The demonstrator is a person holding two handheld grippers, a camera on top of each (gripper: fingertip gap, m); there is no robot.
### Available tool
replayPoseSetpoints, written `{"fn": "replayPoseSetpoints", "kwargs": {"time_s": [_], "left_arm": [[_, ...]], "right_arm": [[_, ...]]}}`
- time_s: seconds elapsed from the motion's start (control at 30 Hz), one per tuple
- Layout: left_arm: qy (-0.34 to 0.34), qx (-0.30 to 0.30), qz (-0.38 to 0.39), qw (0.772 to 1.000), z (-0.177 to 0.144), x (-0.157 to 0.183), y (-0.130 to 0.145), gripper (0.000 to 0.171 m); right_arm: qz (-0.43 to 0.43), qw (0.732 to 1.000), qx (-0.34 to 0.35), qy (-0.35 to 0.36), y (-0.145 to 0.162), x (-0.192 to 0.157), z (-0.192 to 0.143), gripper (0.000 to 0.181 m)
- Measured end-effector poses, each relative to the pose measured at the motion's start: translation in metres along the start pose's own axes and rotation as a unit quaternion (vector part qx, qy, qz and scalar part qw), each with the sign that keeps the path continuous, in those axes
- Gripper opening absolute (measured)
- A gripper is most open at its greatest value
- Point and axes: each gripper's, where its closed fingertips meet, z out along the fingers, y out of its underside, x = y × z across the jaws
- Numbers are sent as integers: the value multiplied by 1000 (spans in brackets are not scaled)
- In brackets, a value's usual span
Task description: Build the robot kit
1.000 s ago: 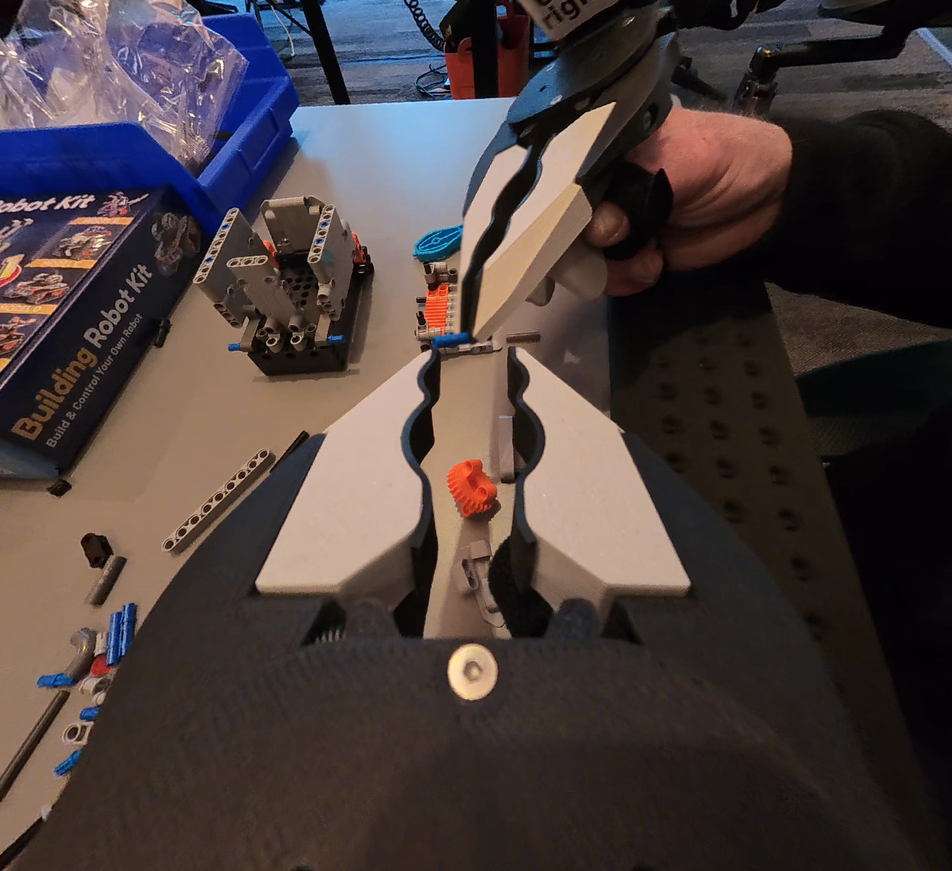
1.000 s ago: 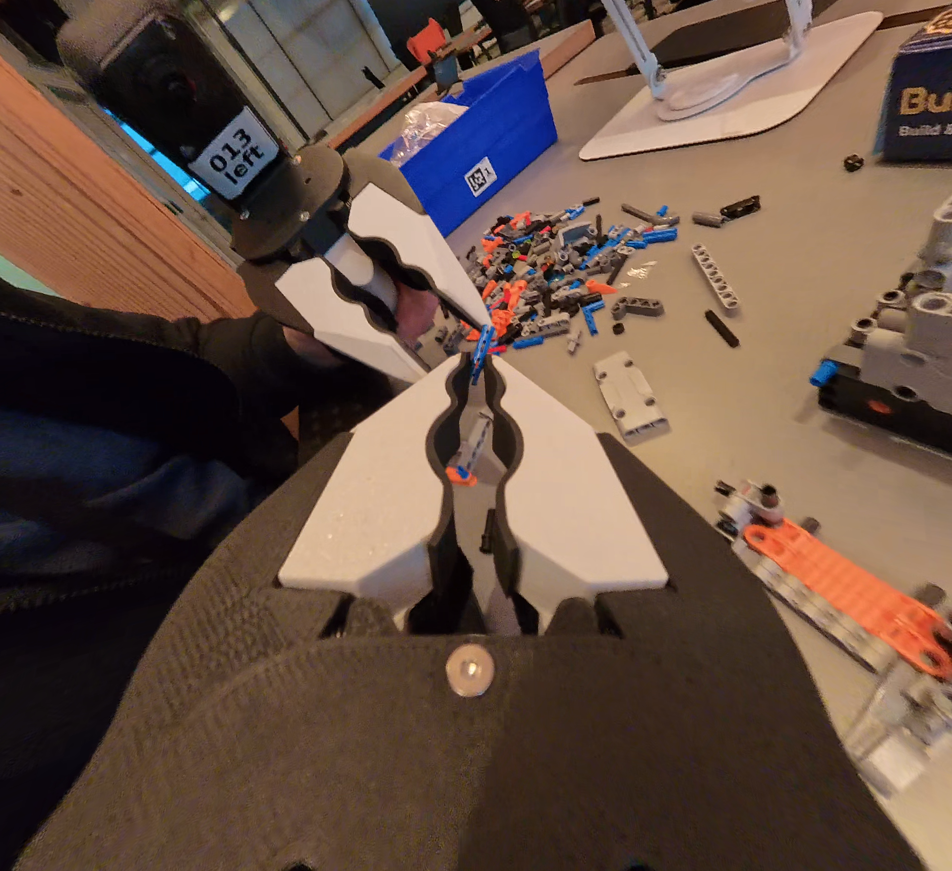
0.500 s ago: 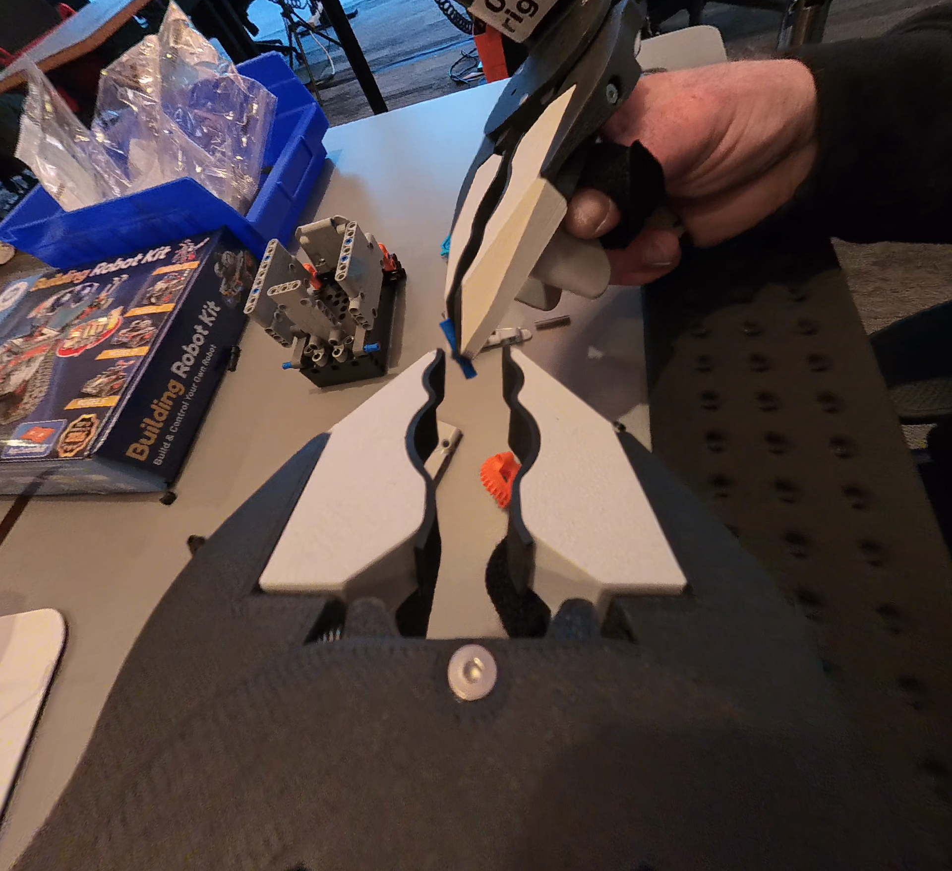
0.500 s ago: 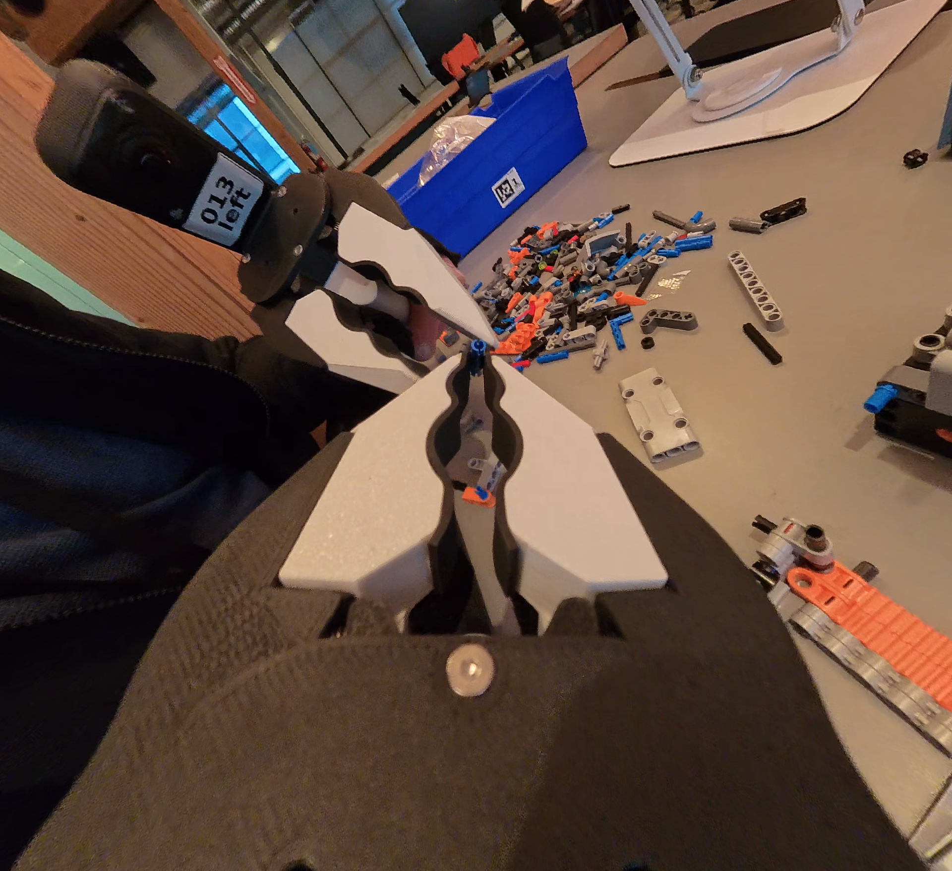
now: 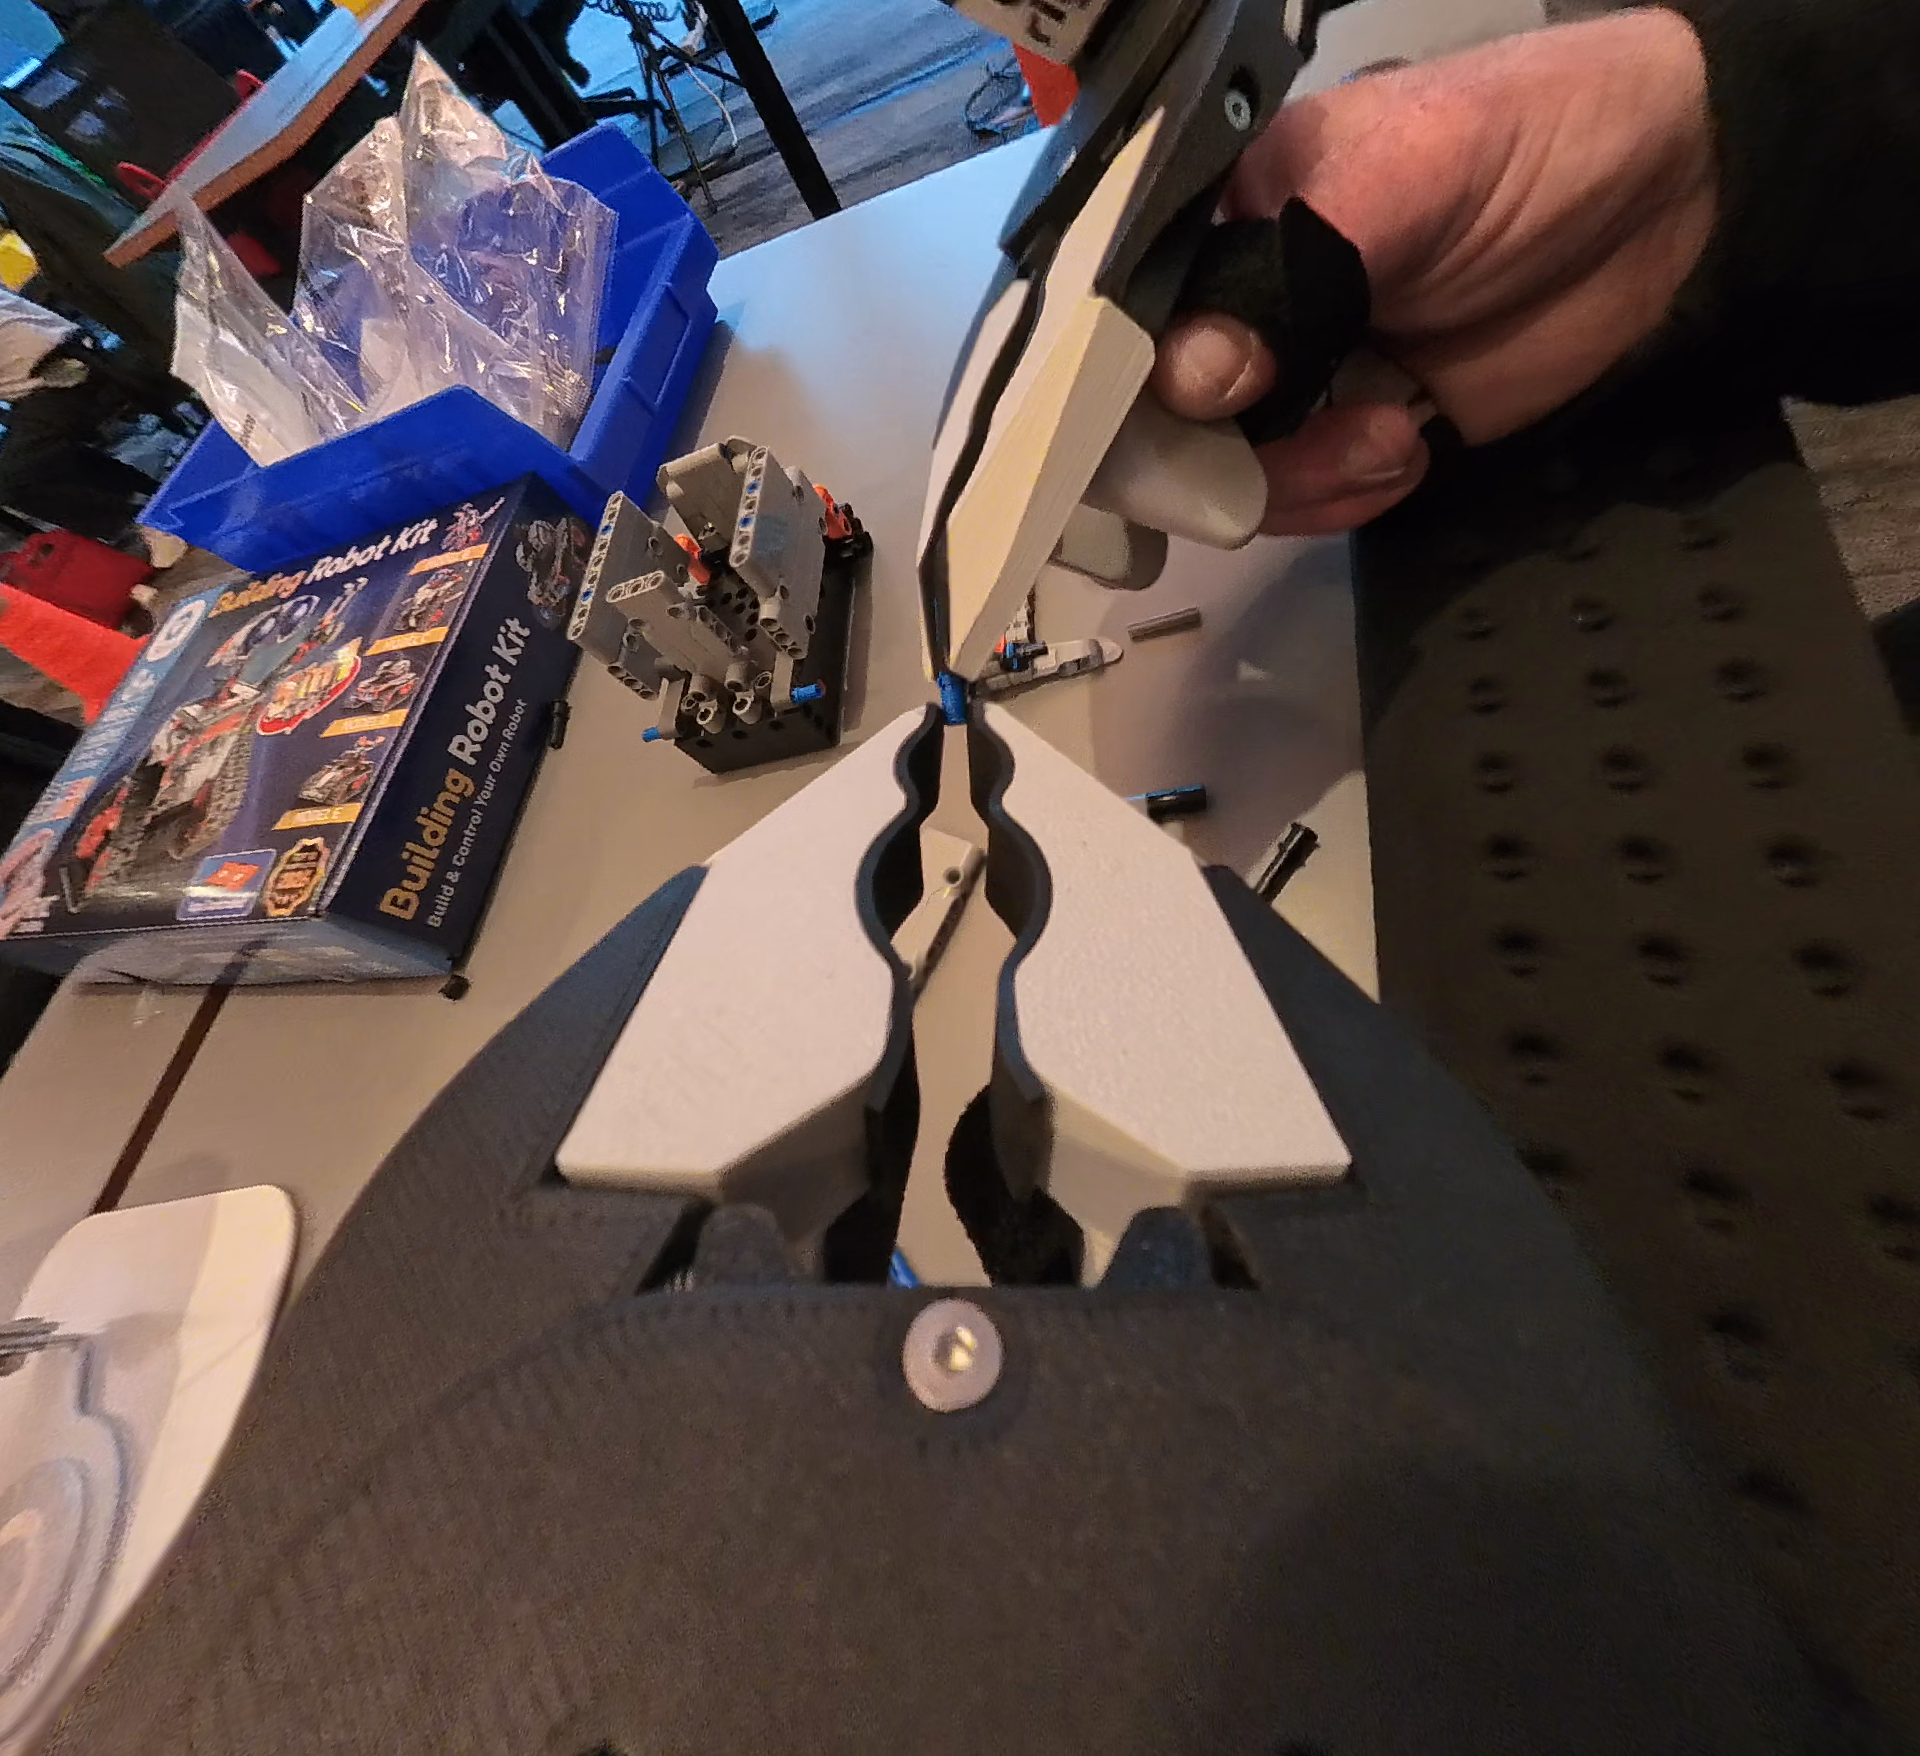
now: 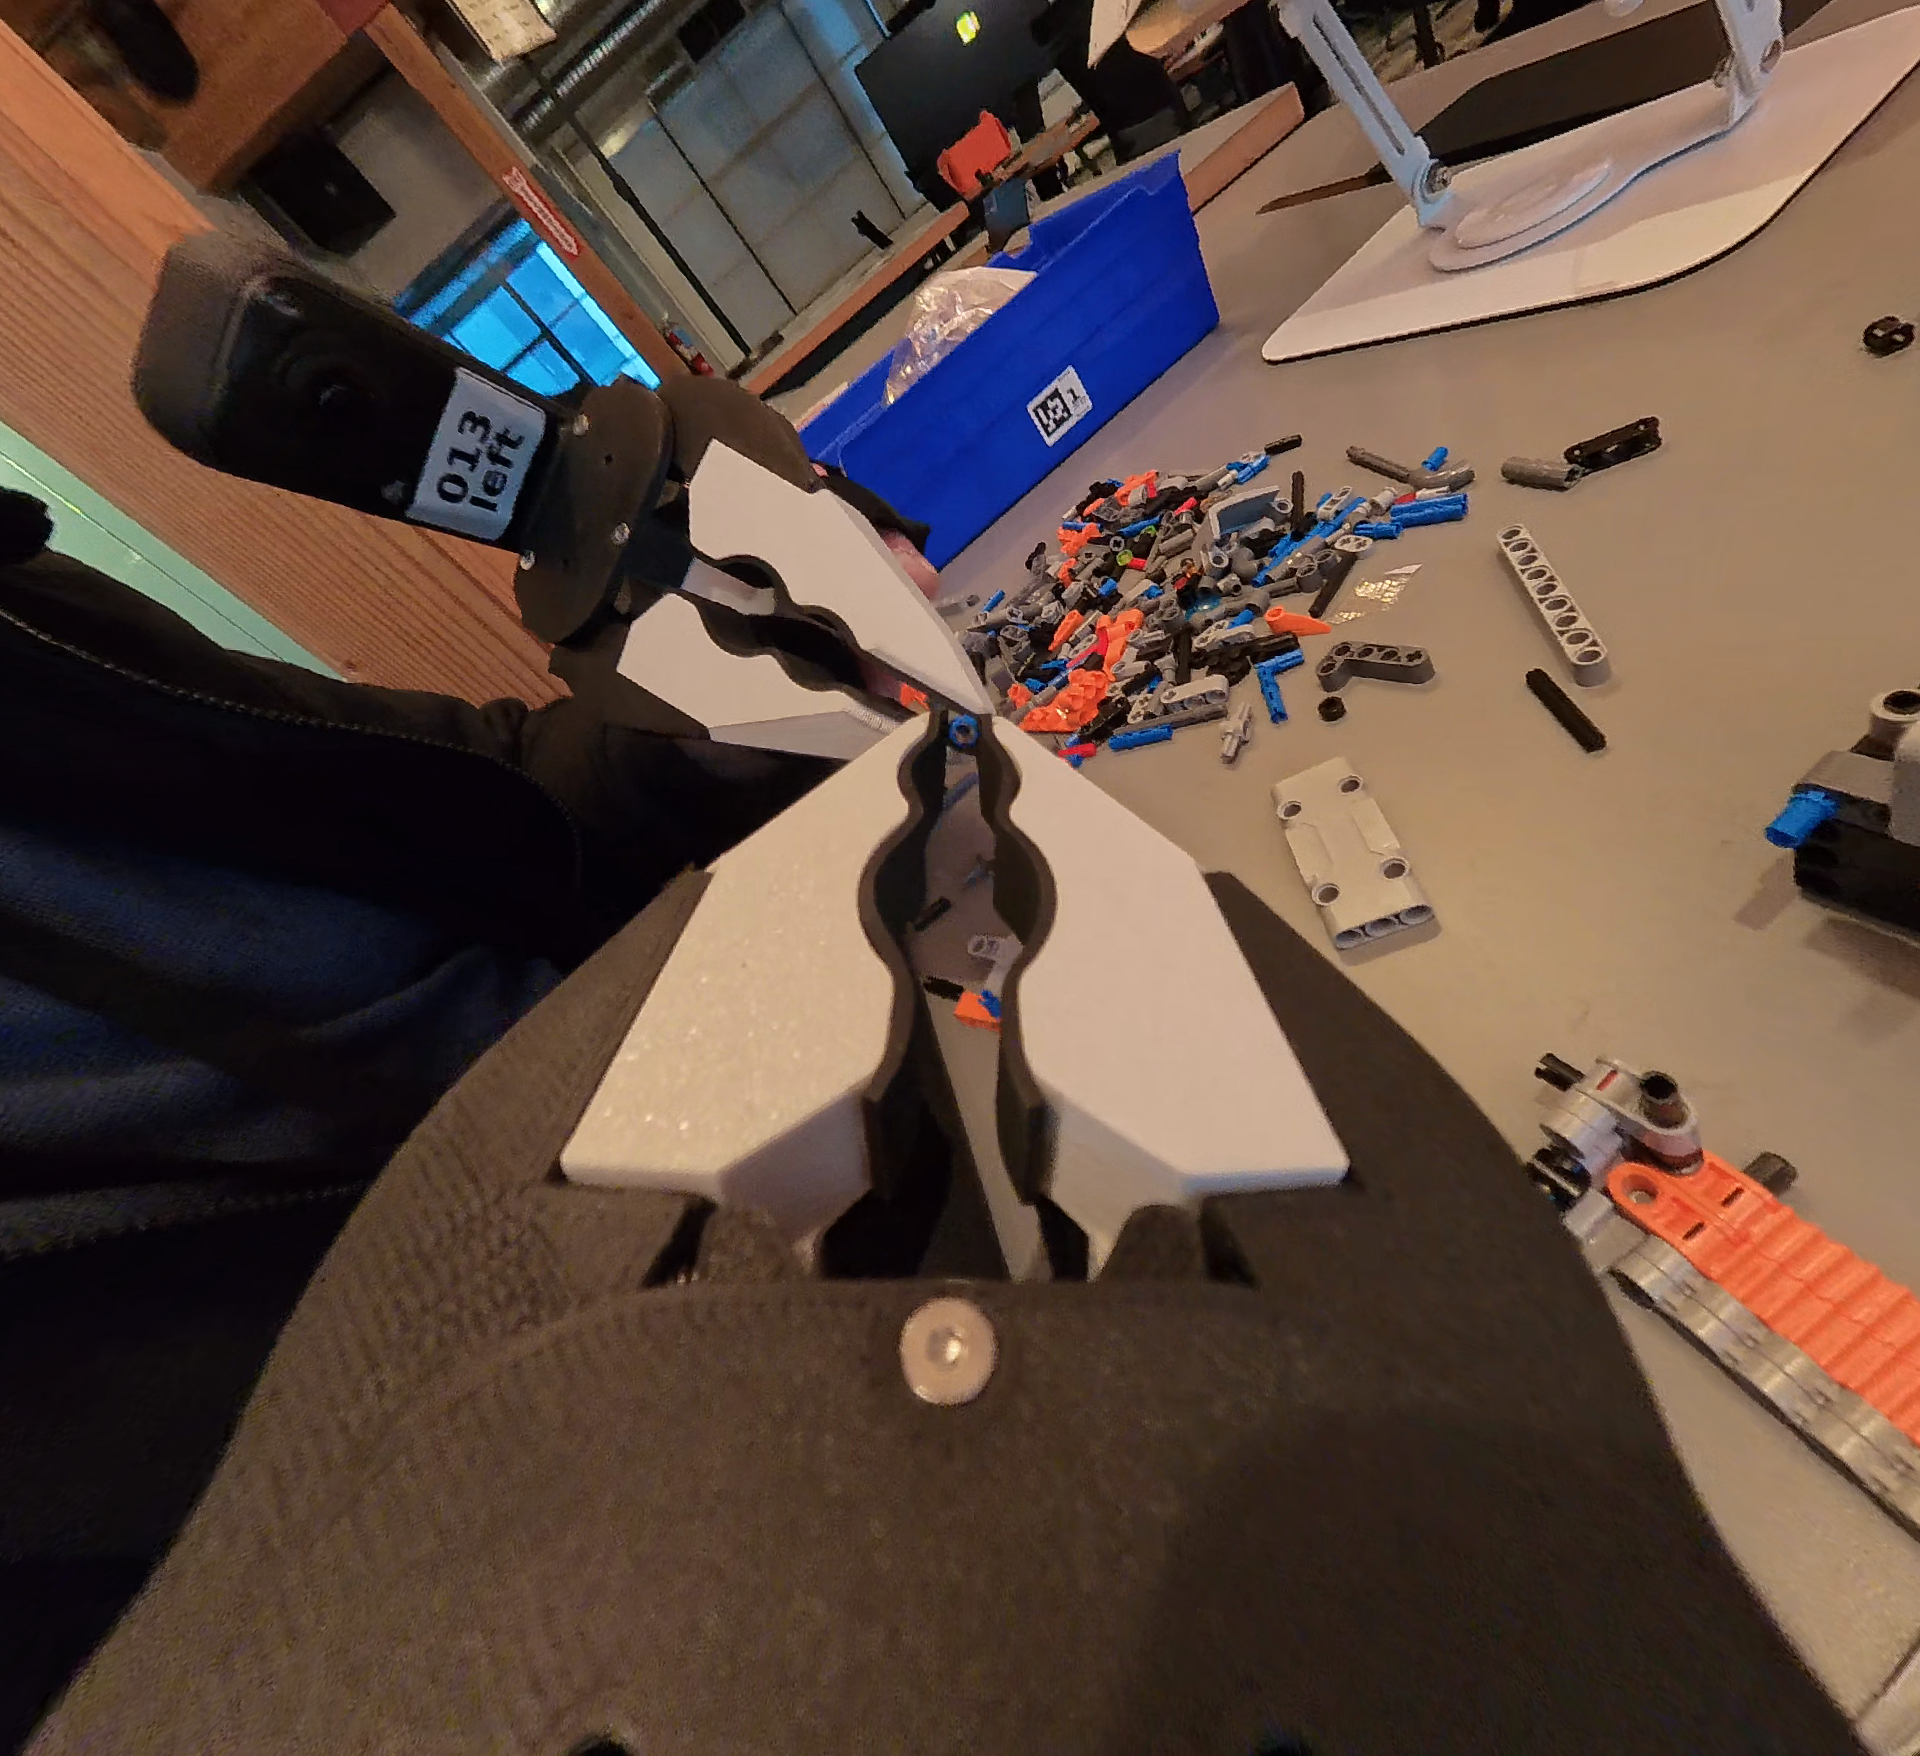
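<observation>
Pinching one small blue plastic peg (image 5: 948, 694) tip-to-tip, the left tool (image 5: 948, 719) and right tool (image 6: 961, 727) both clamp it above the grey surface (image 5: 831, 335).

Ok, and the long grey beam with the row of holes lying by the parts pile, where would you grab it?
Probably take the long grey beam at mid-length, across its narrow width, coming straight down from above. It lies flat on the table, its long edges free, clear of the parts pile; a black pin sits near its closer end.
</observation>
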Motion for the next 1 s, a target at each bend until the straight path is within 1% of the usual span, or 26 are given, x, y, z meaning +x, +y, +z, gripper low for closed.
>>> {"fn": "replayPoseSetpoints", "kwargs": {"time_s": [0.1,0.17,0.27,0.43,0.5,0.53,0.57,0.63,0.73,0.8,0.93,1.0], "left_arm": [[-12,-21,45,999,0,2,3,2],[-16,-27,65,997,1,4,4,2],[-14,-34,78,996,1,7,6,2],[-5,-33,75,997,2,8,7,3],[16,-51,70,996,0,8,15,9],[40,-57,57,996,-1,10,20,15],[71,-70,37,994,-1,14,28,21],[99,-108,17,989,2,16,47,32],[116,-151,37,981,5,17,68,36],[144,-171,25,974,7,21,78,42],[180,-180,-15,967,13,28,88,40],[186,-174,-23,967,16,32,87,33]], "right_arm": [[-19,999,-24,15,5,1,1,5],[-25,999,-36,16,8,0,1,4],[-30,998,-48,19,10,0,2,3],[-48,996,-63,31,12,2,1,2],[-52,995,-68,43,14,7,-2,3],[-49,995,-69,45,15,9,-4,3],[-49,995,-74,50,17,12,-6,3],[-53,993,-81,62,20,17,-10,3],[-70,989,-104,83,27,24,-12,3],[-76,987,-117,84,31,25,-11,3],[-86,982,-142,92,39,28,-8,3],[-88,980,-150,96,41,30,-7,3]]}}
